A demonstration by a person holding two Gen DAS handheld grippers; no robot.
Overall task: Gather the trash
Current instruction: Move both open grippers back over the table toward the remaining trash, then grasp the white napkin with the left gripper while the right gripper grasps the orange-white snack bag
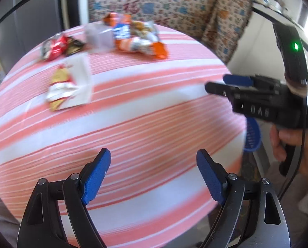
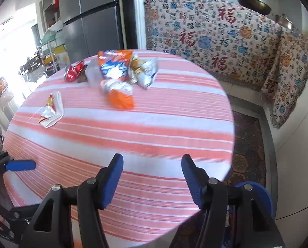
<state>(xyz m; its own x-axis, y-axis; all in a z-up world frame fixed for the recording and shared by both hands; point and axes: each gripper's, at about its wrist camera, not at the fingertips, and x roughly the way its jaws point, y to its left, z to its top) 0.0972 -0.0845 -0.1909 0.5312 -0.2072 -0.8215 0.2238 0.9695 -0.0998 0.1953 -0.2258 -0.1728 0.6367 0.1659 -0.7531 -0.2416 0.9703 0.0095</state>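
Trash lies at the far side of the round table with the pink-and-white striped cloth (image 1: 154, 111) (image 2: 154, 136). There is a gold-and-white wrapper (image 1: 61, 88) (image 2: 49, 111) on a white napkin, a red wrapper (image 1: 54, 47) (image 2: 73, 73), an orange-and-blue chip bag (image 1: 121, 29) (image 2: 112, 66), an orange-and-white packet (image 1: 145, 45) (image 2: 118, 95) and a silver snack bag (image 2: 145, 72). My left gripper (image 1: 154, 165) hangs open over the near cloth, holding nothing. My right gripper (image 2: 152, 169) (image 1: 217, 82) is also open and empty, at the table's right edge, with a hand on its handle.
A counter draped in patterned cloth (image 2: 216, 41) stands behind the table with pans on top. A dark fridge (image 2: 92, 20) is at the back left. A patterned mat (image 2: 249, 144) covers the floor to the right. A blue round object (image 2: 263, 194) (image 1: 252, 136) sits by the table's right edge.
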